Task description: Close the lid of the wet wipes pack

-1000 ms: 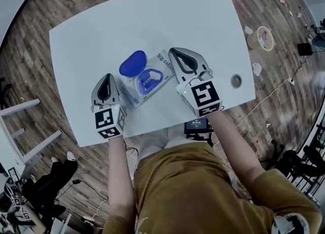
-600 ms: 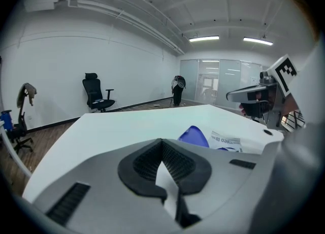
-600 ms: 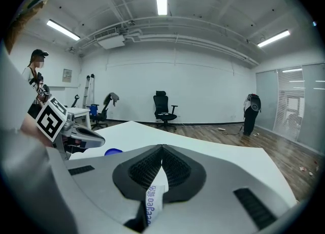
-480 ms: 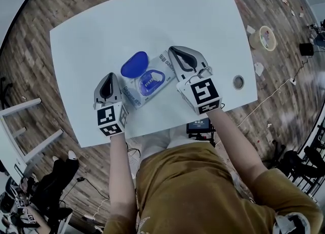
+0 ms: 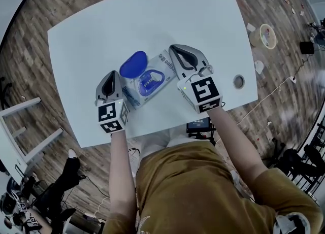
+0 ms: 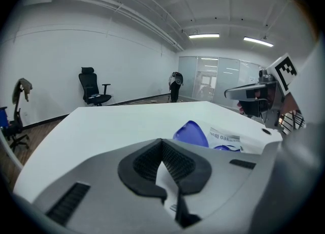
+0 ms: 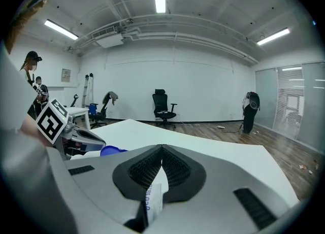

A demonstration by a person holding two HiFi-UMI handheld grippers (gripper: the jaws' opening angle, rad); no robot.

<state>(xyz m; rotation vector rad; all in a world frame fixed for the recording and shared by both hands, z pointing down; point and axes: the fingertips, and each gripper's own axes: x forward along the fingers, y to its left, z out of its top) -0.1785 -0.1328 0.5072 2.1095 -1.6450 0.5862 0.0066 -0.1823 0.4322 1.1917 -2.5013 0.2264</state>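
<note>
Wet wipes pack (image 5: 161,63) is being pinched at opp. ends by L gripper (image 5: 108,78) & R gripper (image 5: 175,53); open blue lid (image 5: 133,63) is being flanked by both; table grommet (image 5: 236,81) near R.

The surface (image 5: 152,14) is white. The wet wipes pack (image 5: 162,59) is white with blue letters, and its lid (image 5: 134,64) is bright blue. The left tool (image 5: 110,74) and the right tool (image 5: 172,50) are grey with black insides. The cube (image 5: 110,119) on each tool has black and white squares. The floor (image 5: 30,50) is brown wood. The person's shirt (image 5: 193,187) is mustard yellow.
</note>
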